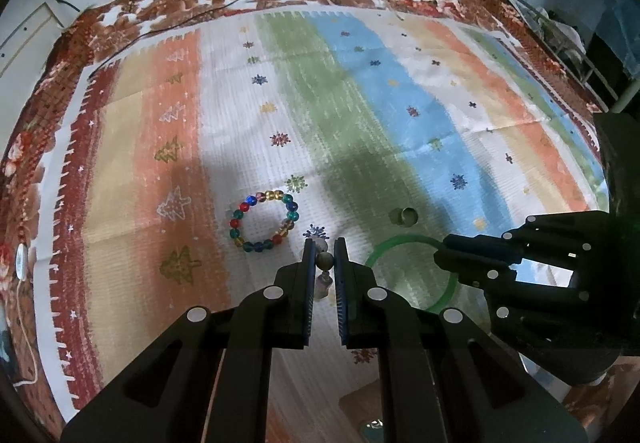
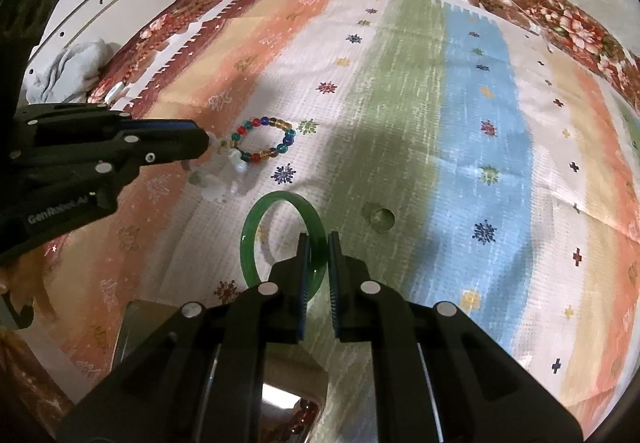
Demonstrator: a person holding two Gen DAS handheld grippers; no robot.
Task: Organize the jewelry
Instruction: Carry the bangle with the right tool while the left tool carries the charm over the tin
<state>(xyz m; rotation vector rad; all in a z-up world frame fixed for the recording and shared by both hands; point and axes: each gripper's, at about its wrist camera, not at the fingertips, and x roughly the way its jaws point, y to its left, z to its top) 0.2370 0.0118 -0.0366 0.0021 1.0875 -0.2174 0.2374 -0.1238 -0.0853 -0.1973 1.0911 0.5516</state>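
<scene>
You have two grippers in view, the left gripper (image 1: 324, 248) and the right gripper (image 2: 319, 243). Count one bracelet of coloured beads (image 1: 264, 220), one green bangle (image 2: 256, 239), one pale beaded piece (image 2: 224, 171), one small ring (image 1: 405, 217) and one striped cloth (image 1: 400, 91) under them all.

Two steep close wrist views (shared striped cloth (image 1: 360, 115))

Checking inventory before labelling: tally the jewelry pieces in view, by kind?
Green bangle, held in the right tongs: 1
Multicolour bead bracelet, on the cloth: 1
Pale bead strand, held in the left tongs: 1
Small ring-like piece, on the cloth: 1
Dark red beads in the box, partly hidden: at least 1
Total: 5
</scene>
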